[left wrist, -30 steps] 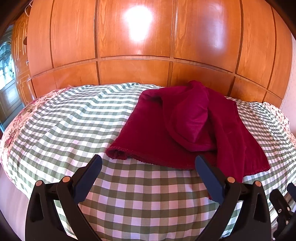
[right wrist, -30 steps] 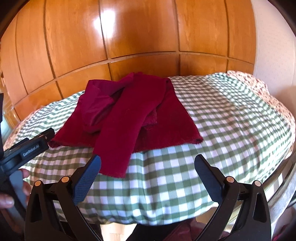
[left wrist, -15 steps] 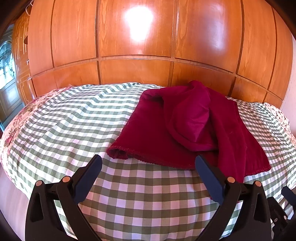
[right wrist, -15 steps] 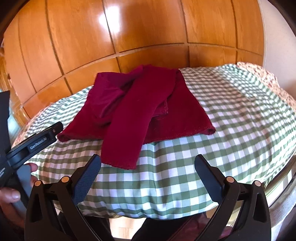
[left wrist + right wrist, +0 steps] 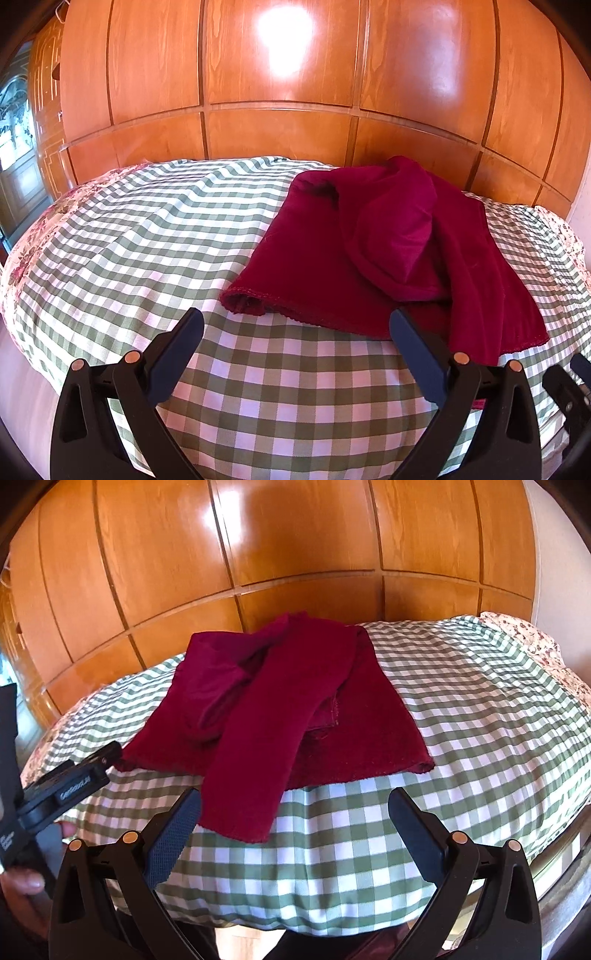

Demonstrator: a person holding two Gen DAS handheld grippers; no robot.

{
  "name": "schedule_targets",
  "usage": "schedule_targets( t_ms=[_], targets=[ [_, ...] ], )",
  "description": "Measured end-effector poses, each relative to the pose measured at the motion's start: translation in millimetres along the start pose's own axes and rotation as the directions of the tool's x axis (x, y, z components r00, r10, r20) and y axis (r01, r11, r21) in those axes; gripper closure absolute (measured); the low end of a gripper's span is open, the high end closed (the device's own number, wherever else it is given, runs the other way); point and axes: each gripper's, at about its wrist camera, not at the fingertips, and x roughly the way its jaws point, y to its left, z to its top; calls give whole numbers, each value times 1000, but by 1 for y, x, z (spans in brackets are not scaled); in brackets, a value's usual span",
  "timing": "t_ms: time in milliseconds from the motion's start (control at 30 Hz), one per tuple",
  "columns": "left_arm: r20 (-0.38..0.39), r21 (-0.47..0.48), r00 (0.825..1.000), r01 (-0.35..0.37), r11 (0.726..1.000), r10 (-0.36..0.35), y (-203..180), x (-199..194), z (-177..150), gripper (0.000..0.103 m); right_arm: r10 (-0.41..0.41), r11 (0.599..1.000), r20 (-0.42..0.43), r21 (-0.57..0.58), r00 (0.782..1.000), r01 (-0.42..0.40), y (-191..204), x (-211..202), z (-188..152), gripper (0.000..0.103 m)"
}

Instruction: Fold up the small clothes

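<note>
A dark red garment (image 5: 373, 254) lies rumpled on the green-and-white checked bed cover (image 5: 155, 236), with one long strip folded over its body toward the near edge (image 5: 266, 746). My left gripper (image 5: 295, 325) hovers open just short of the garment's near hem, nothing between its fingers. My right gripper (image 5: 293, 803) is open too, above the bed's near edge, with the end of the red strip lying just ahead of its left finger (image 5: 173, 830). Neither gripper touches the cloth.
Glossy wooden panelling (image 5: 280, 92) rises behind the bed. A floral sheet (image 5: 532, 635) shows at the bed's sides. The left gripper's body and the hand holding it (image 5: 55, 794) appear at the left of the right wrist view. The bed edge drops to the floor (image 5: 251, 934) below.
The right gripper has drawn closer to the garment and turned slightly, so the cloth looms larger. The left gripper has crept forward a little. The garment has not moved.
</note>
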Motion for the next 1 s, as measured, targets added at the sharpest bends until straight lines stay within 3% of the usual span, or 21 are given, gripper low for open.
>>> schedule_targets(
  t_ms=[333, 500, 567, 667, 767, 833, 933, 1000],
  targets=[
    [-27, 5, 999, -22, 1000, 22, 2, 12, -4, 3, 6, 994, -55, -108, 998, -12, 31, 46, 10, 3],
    [-51, 6, 999, -19, 1000, 19, 3, 19, -6, 3, 5, 988, -74, -156, 997, -16, 40, 59, 8, 8],
    [-57, 9, 998, -18, 1000, 19, 2, 20, -7, 3, 4, 981, -92, -191, 996, -22, 45, 66, 5, 20],
    [-67, 9, 998, -13, 1000, 13, 2, 23, -7, 3, 27, 967, -140, -246, 990, -61, 48, 73, 5, 67],
    [-80, 18, 997, -15, 1000, 16, 3, 27, -5, 3, 24, 958, -110, -282, 994, -54, 38, 63, 16, 92],
    [-76, 14, 997, -11, 1000, 12, 5, 28, 0, 3, -10, 959, -66, -282, 998, -9, 21, 54, 32, 97],
    [-78, 6, 997, 25, 1000, -24, 7, 31, 8, 6, -126, 953, 27, -276, 992, 129, -18, 43, 61, 101],
    [-88, 35, 995, 57, 998, -54, 2, 35, 13, 21, -207, 948, 62, -235, 976, 216, -51, 41, 81, 101]
  ],
)
